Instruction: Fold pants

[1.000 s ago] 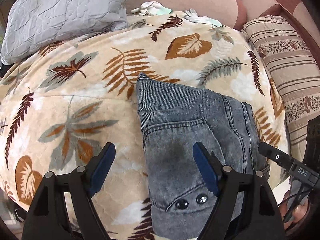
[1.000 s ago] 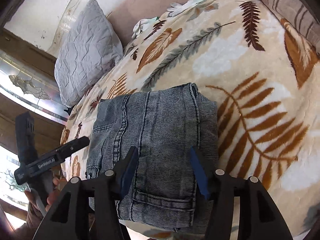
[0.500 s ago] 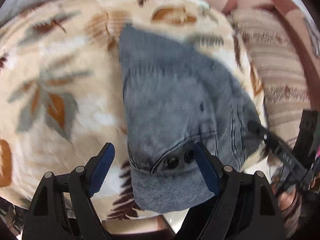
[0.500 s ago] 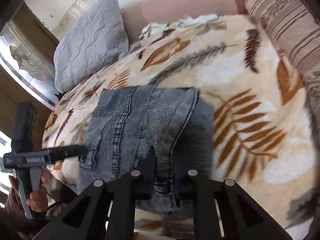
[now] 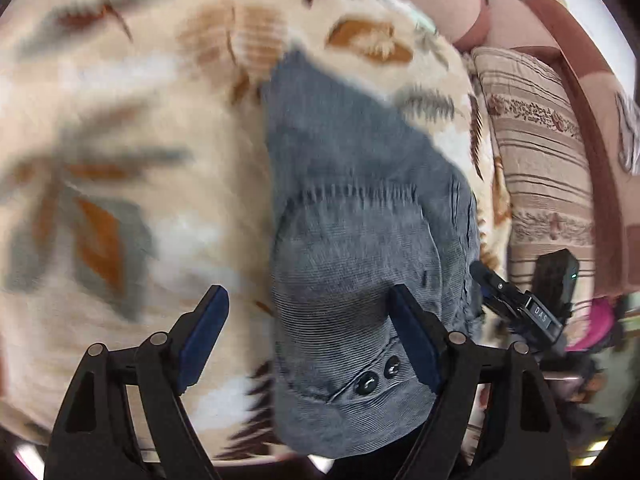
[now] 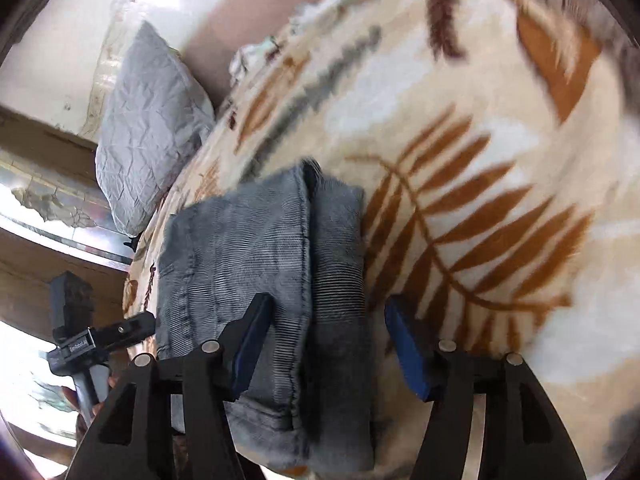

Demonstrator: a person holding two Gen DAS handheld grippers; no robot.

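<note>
**Both grippers open over the folded pants**

Your left gripper (image 5: 304,344) hangs with its jaws spread wide and nothing between them: the right pad sits over the buttoned waistband end of the pants (image 5: 360,264), the left pad over bare blanket (image 5: 120,120). Your right gripper (image 6: 326,346) is likewise released, its 2 pads straddling the thick seam edge of the pants (image 6: 256,264) without closing on it.

From the left wrist view the bundle lies dead ahead and a little to the right, its long axis running away from you up the bed. From the right wrist view the same bundle lies ahead and to the left, its far edge ending just short of a brown fern print. Judged from that, your right gripper is the nearer one to the stacked edge, and the denim looks folded into a compact block of several layers, so the task seems close to done.

Beyond the pants, a grey pillow (image 6: 148,132) rests against the wall on the left, and a striped cushion (image 5: 548,168) lines the right side of the bed. No containers are visible in either view. Both pictures are motion-blurred, so fine details are uncertain.
</note>
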